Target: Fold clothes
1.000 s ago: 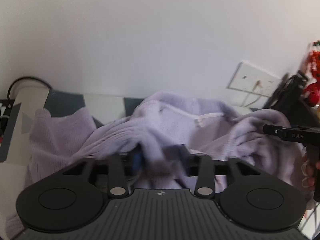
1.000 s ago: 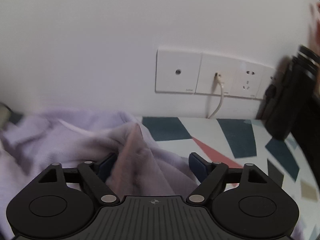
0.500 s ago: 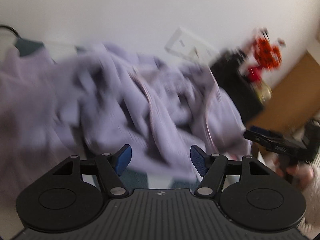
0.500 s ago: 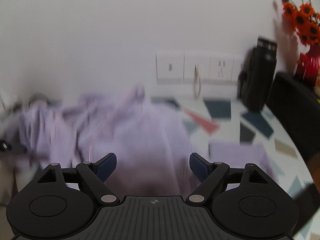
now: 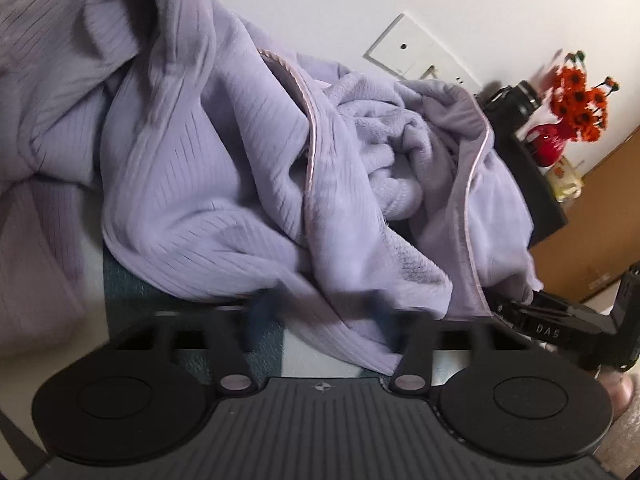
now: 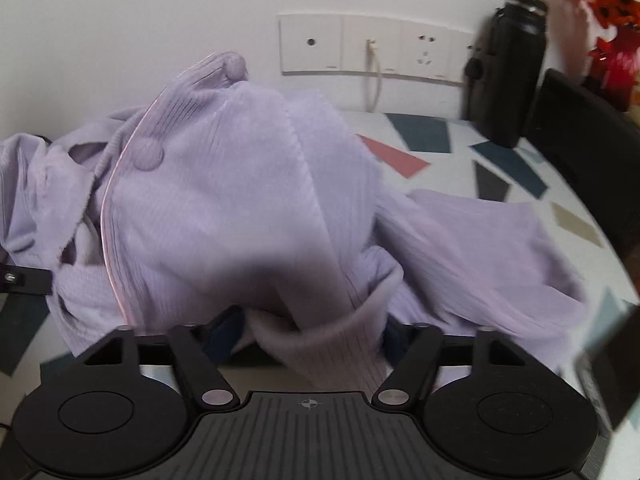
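A lilac ribbed garment [image 5: 200, 160] with pink piping lies crumpled in a heap on the patterned table [image 6: 424, 132]; two cloth-covered buttons show on it in the right wrist view [image 6: 224, 184]. My left gripper [image 5: 322, 312] is low at the heap's near edge. Its jaws are closing, blurred and still apart, with a hem fold between them. My right gripper [image 6: 310, 340] is closing around a ribbed cuff [image 6: 332, 344] that lies between its pads. It also shows at the right of the left wrist view [image 5: 552, 320].
A wall socket plate [image 6: 372, 46] with a white cable sits behind the heap. A black bottle [image 6: 508, 68] stands at the back right, beside orange flowers in a red vase [image 5: 576, 96]. A dark chair back [image 6: 580, 132] lines the table's right side.
Both grippers have come down and closer to the heap. Their jaws have narrowed, and cloth now lies between each pair. The garment has shifted and bunched up.
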Action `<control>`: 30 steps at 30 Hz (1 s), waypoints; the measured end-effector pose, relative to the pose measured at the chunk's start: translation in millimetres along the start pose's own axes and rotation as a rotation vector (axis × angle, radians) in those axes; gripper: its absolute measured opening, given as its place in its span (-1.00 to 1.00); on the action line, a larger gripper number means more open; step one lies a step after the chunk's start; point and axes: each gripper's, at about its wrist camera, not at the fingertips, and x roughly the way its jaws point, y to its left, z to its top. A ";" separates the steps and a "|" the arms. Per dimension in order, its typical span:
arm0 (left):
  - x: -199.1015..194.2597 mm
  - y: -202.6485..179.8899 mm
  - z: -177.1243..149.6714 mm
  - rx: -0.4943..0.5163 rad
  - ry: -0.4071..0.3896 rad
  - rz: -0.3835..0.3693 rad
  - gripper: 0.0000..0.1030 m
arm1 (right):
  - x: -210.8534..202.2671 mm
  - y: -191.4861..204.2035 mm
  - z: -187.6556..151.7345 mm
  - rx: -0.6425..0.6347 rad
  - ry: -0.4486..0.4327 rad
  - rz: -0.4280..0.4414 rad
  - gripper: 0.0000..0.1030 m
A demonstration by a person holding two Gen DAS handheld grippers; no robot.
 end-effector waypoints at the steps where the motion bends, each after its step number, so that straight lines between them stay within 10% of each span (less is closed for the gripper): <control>1: -1.2 -2.5 0.4 0.012 -0.003 0.004 -0.76 | 4.6 0.4 3.2 0.005 0.004 0.020 -0.11; 7: -44.9 -24.9 -6.4 0.148 -0.073 -0.032 -0.93 | -1.9 15.2 13.6 -0.030 0.005 0.165 -0.56; 30: -188.7 3.5 -87.9 0.212 -0.014 -0.135 -0.95 | -131.2 85.5 -59.3 -0.087 -0.002 0.414 -0.61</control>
